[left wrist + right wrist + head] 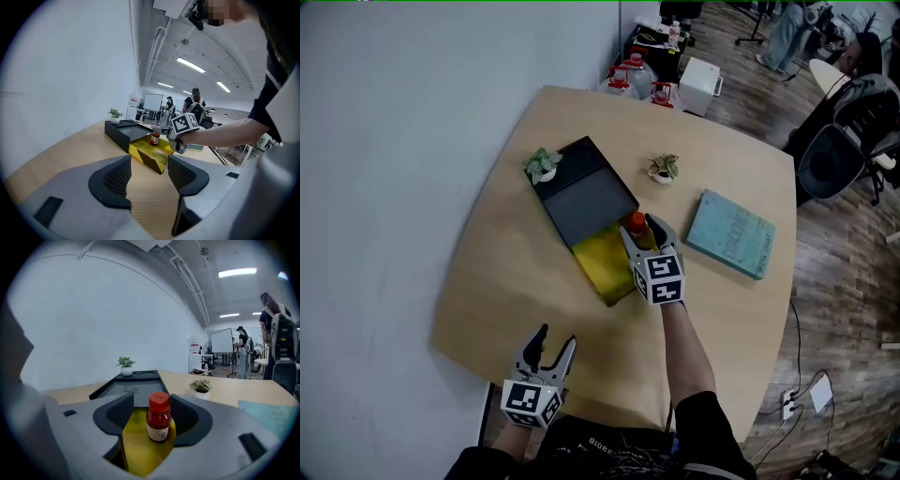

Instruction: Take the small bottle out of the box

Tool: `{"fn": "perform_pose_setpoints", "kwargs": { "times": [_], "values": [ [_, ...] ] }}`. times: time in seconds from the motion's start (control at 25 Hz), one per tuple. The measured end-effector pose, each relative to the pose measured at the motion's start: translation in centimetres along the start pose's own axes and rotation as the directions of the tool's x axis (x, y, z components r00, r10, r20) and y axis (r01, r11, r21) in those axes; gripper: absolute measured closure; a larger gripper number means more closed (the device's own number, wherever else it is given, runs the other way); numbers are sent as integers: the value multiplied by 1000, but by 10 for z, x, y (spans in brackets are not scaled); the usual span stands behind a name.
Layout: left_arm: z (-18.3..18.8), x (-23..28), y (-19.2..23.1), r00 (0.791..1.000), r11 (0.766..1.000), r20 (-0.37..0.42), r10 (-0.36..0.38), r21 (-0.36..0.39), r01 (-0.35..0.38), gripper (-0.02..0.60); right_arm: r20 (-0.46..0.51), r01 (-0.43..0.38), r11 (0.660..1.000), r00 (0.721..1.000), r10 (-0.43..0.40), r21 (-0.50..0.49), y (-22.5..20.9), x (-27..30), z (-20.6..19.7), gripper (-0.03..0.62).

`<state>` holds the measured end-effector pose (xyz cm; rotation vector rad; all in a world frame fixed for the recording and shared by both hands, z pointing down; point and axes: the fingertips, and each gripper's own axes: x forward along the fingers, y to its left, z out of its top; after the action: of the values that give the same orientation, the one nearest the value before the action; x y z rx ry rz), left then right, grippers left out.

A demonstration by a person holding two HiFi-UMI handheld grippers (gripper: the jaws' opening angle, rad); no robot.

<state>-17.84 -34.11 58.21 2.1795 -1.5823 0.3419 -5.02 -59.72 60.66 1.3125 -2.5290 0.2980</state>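
Standing cylindrical red-capped bottle (159, 423), yellow-lined rectangular black box (136, 451)

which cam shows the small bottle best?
Right gripper view: the small bottle stands large and central, red cap and label clear. Head view shows mostly its cap from above; left gripper view shows it tiny and distant.
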Motion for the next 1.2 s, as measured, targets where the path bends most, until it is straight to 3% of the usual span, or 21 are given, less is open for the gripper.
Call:
{"fn": "perform_pose_setpoints", "kwargs": {
  "times": [0.16,0.24,0.44,0.8,1.0,1.2],
  "values": [
    [-4,1,4,1000,1000,-15,7,5,-6,331,29,37,999,999,-38,20,-8,6,2,358],
    [-6,-1,8,1000,1000,-23,16,5,-16,331,30,49,999,998,-50,17,-12,9,3,420],
    [-14,-5,15,999,999,-42,33,3,-32,331,2,62,998,998,-62,10,-14,14,0,452],
    [-13,-8,16,999,999,-33,36,-2,-36,331,-6,70,997,998,-70,-13,-11,8,2,450],
    [-16,-14,15,999,999,-28,45,-12,-45,331,63,52,999,997,-51,-12,-5,-7,29,450],
    [-13,-20,6,999,999,-11,36,-8,-36,331,70,28,999,997,-25,-31,4,-27,49,450]
  ]
}}
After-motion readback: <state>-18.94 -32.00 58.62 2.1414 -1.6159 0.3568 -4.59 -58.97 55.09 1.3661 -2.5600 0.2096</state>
